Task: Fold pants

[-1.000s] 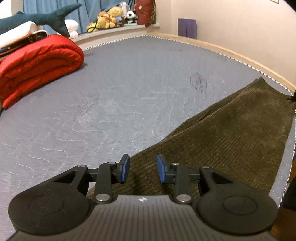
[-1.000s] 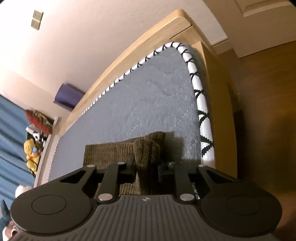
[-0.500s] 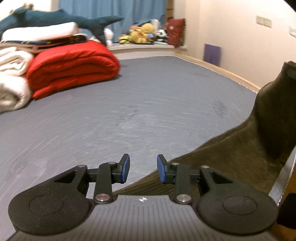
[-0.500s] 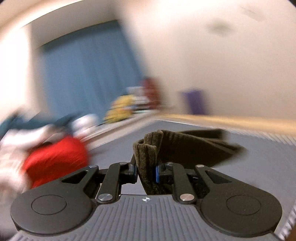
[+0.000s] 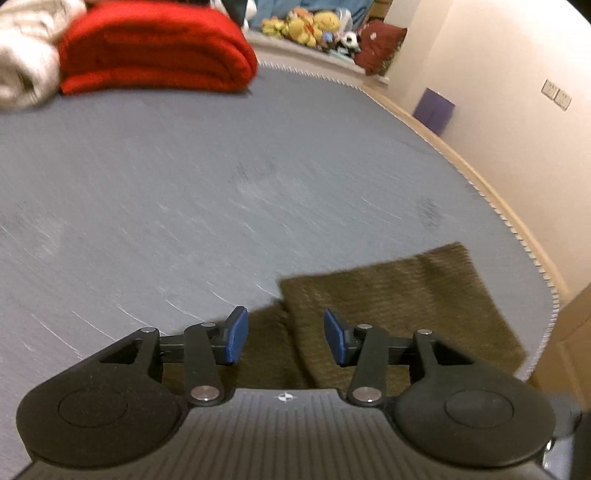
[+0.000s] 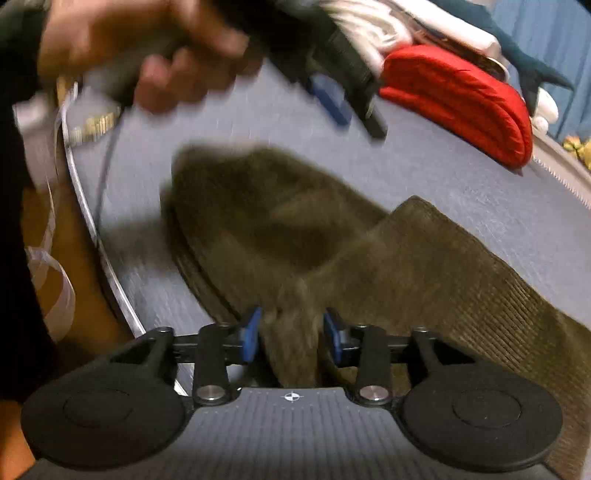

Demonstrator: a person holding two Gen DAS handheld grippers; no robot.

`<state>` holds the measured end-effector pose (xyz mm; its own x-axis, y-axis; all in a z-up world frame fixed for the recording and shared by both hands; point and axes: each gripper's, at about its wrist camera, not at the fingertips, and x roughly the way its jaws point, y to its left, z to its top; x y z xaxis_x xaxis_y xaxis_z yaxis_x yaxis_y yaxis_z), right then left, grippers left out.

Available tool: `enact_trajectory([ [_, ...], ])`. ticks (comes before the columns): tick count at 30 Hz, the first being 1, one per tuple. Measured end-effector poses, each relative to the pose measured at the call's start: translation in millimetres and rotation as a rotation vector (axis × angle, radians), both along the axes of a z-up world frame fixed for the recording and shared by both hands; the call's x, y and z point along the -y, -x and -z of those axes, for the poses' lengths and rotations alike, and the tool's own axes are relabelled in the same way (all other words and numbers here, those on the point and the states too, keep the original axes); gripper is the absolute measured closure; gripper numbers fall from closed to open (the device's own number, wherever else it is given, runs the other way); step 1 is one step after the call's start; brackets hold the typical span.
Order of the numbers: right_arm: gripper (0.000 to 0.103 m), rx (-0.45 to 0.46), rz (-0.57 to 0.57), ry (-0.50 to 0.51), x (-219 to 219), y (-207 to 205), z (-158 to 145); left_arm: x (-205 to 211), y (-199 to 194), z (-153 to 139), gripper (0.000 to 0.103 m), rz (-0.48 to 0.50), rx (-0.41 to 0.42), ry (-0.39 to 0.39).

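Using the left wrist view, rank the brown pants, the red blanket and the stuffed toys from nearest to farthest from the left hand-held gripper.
1. Brown pants, directly under the left hand-held gripper and to its right.
2. Red blanket, far left on the mattress.
3. Stuffed toys, on the ledge beyond the mattress.

Grey mattress (image 5: pixel 221 184), cream wall (image 5: pixel 498 74), blue curtain (image 6: pixel 546 44) behind

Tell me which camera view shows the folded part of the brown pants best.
The right wrist view: there the pants fill the frame, one layer lying over another, and the right hand-held gripper has fabric between its pads. The left wrist view shows only a blurred end beyond the open left hand-held gripper.
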<state>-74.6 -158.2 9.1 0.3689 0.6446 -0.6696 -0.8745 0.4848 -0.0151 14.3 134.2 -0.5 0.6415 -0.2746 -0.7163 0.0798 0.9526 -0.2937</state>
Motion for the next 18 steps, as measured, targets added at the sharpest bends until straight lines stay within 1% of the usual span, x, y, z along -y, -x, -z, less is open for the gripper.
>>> enact_trajectory([
  [1, 0.053, -0.029, 0.026, -0.035, 6, -7, -6, 2, -4, 6, 0.052, 0.009, -0.028, 0.029],
  [3, 0.051, -0.056, 0.062, -0.056, 14, -19, -12, 4, -14, 18, 0.052, 0.011, -0.084, 0.088],
  [5, 0.051, -0.044, 0.087, -0.039, 21, -30, -14, 4, -25, 33, 0.052, 0.004, -0.147, 0.147],
  [6, 0.051, -0.030, 0.112, -0.028, 26, -34, -14, 5, -28, 39, 0.052, 0.000, -0.166, 0.155],
  [7, 0.051, -0.022, 0.144, -0.024, 31, -39, -15, 6, -31, 45, 0.052, -0.003, -0.181, 0.154],
  [9, 0.049, -0.036, 0.236, -0.033, 48, -56, -16, 9, -40, 54, 0.052, 0.001, -0.204, 0.143],
  [14, 0.026, -0.060, 0.581, -0.023, 103, -90, -8, 20, -55, 73, 0.052, 0.015, -0.221, 0.078],
  [16, 0.024, -0.087, 0.717, -0.018, 129, -104, 0, 28, -58, 74, 0.052, 0.037, -0.208, 0.057],
  [17, 0.023, -0.099, 0.770, -0.023, 141, -108, 4, 32, -58, 73, 0.058, 0.044, -0.200, 0.039],
  [18, 0.022, -0.111, 0.835, -0.029, 154, -112, 7, 35, -57, 71, 0.075, 0.048, -0.189, 0.021],
])
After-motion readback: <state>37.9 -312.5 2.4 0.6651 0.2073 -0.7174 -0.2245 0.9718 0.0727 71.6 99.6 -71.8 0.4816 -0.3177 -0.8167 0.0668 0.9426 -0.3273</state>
